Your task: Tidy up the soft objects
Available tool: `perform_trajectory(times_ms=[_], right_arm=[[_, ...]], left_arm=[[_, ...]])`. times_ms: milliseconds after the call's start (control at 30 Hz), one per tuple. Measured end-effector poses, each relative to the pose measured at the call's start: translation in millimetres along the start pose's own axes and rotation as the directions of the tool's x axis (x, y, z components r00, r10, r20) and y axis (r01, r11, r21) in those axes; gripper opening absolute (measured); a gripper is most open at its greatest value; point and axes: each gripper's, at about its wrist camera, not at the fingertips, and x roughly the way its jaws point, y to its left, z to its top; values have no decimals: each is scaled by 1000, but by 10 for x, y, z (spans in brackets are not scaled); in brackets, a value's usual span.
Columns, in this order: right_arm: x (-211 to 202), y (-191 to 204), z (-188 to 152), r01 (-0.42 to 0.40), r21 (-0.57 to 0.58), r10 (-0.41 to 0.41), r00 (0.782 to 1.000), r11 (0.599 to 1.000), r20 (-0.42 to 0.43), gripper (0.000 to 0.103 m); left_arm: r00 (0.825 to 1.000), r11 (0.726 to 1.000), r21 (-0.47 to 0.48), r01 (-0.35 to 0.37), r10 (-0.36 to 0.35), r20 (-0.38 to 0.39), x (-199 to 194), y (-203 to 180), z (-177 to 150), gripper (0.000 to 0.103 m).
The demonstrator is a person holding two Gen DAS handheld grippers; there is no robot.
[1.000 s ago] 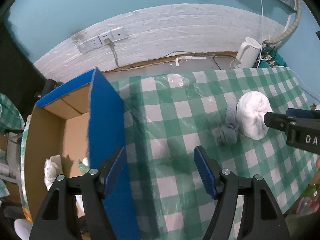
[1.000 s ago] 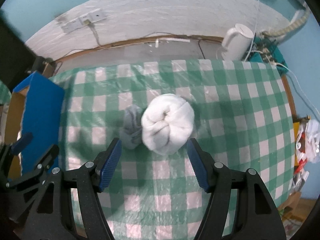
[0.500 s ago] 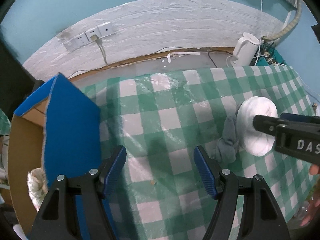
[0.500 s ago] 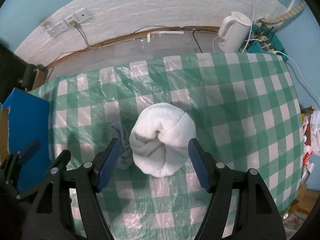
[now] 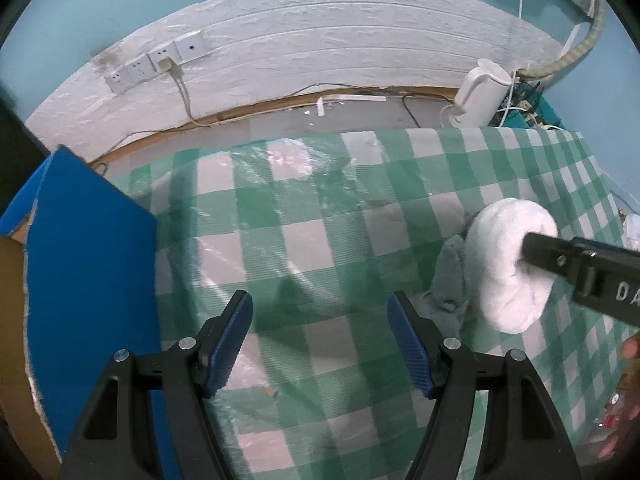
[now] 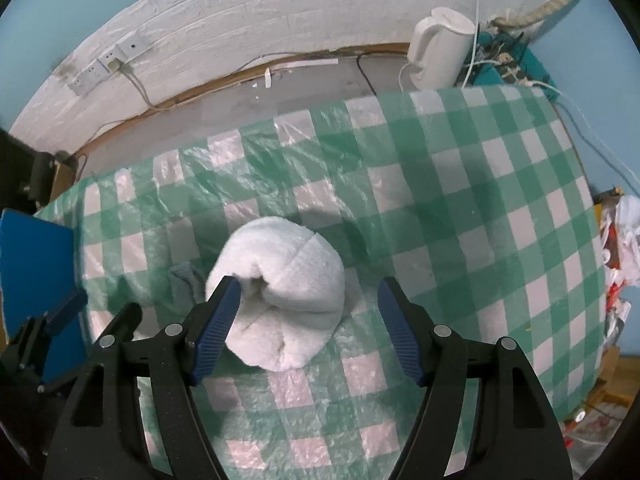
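Observation:
A rolled white towel (image 6: 280, 296) lies on the green checked tablecloth (image 6: 460, 208), and a small grey cloth (image 6: 186, 280) is bunched against its left side. My right gripper (image 6: 308, 286) points down over the towel and is open. The towel sits between its fingers: the left pad is at the towel's edge, the right pad stands clear of it. In the left wrist view the towel (image 5: 508, 264) and grey cloth (image 5: 450, 280) are at the right, with a right gripper finger (image 5: 560, 256) across the towel. My left gripper (image 5: 320, 304) is open over bare tablecloth, empty.
A cardboard box with a blue flap (image 5: 88, 280) stands at the table's left edge. A white kettle (image 5: 480, 92), cables and wall sockets (image 5: 160, 62) are on the floor and wall beyond the far edge. Part of a hand (image 5: 628, 352) shows at the right.
The right gripper has come down, so the towel now sits between its fingers. The left gripper has shifted right, away from the box and nearer the grey cloth.

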Motion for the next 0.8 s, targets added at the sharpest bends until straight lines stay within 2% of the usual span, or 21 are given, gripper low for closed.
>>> perform_trajectory(times_ms=[167,267,467,600,800], right_arm=[[36,-21,-21,-39,10,39,999,999,1,71],[-89,-79,-39,-23,41,22,999,999,23,72],[-62,-63,-70,14,-15,-14,1000,1000,11,71],[76,-131,-85,-18,9,18,1000,1000,-12,71],[125,-136,-42,-45,18,45,999,999,15,71]], left_arm=[[1000,1000,8,20,-20,-6,54,-105,24,71],[1000,1000,13,26,-25,-10,80,-152,41,71],[998,999,10,54,-54,-12,104,-206,53,71],[998,998,24,55,-55,-17,122,-258,50,71],[998,999,20,50,-50,-25,188,-314,70,73]])
